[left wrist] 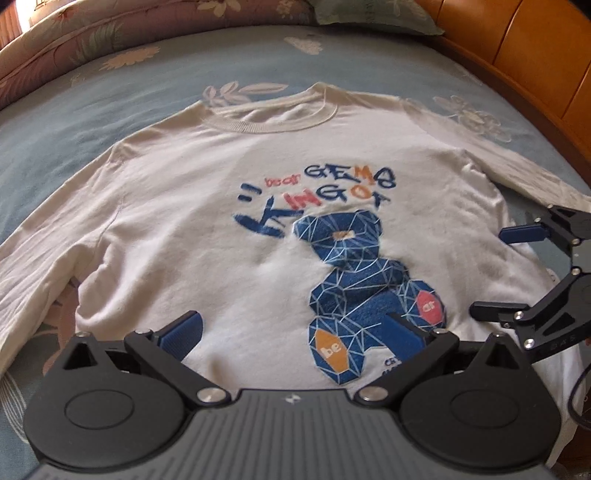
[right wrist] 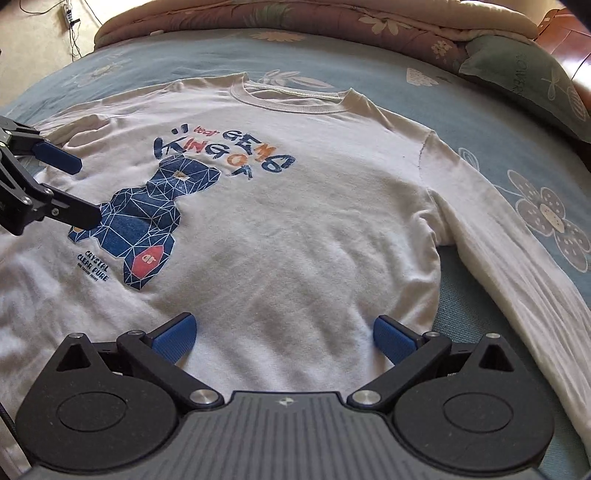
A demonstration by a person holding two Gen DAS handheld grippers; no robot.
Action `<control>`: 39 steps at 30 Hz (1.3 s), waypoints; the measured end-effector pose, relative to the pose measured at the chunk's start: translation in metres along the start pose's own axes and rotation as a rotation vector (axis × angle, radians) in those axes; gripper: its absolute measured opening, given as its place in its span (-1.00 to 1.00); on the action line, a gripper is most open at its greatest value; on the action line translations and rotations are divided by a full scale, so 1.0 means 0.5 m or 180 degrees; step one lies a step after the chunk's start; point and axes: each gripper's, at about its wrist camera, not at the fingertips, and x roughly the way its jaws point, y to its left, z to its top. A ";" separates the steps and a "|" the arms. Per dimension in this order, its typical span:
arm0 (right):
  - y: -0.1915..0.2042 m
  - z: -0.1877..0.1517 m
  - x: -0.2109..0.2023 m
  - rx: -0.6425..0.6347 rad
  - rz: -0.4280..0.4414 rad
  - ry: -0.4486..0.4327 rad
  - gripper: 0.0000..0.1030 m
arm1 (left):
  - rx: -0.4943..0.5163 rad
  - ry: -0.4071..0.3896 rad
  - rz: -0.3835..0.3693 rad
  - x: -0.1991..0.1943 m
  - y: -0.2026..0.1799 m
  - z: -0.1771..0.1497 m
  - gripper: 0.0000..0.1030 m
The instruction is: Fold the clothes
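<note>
While spread flat, print up, on bed (left wrist: 74, 103) for folding: white long-sleeved sweatshirt (left wrist: 207, 206); left hand-held gripper (left wrist: 291, 332) and right hand-held gripper (right wrist: 284, 336) released, poised over hem.

Under my work lies a blue bedsheet (left wrist: 92, 96) printed with pale flowers, filling most of both views. Along the top of the frame a brownish floral quilt (right wrist: 295, 22) is bunched up. A grey-green pillow (right wrist: 524, 74) sits at my upper right, against a glossy wooden headboard (left wrist: 524, 44). At the upper left I see bare floor with a power strip (right wrist: 68, 14) and cables.
</note>
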 end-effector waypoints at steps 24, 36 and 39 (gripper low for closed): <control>0.015 0.046 0.000 0.0104 -0.0138 0.0271 1.00 | -0.0234 -0.0256 -0.0144 -0.021 0.132 0.040 0.98; 0.095 0.140 0.004 -0.0142 0.0141 0.0060 1.00 | -0.0669 -0.0483 0.0315 -0.116 0.215 0.001 0.98; 0.124 0.152 0.024 -0.0222 0.0235 0.0078 1.00 | -0.0804 -0.0575 0.0595 -0.124 0.274 -0.001 0.98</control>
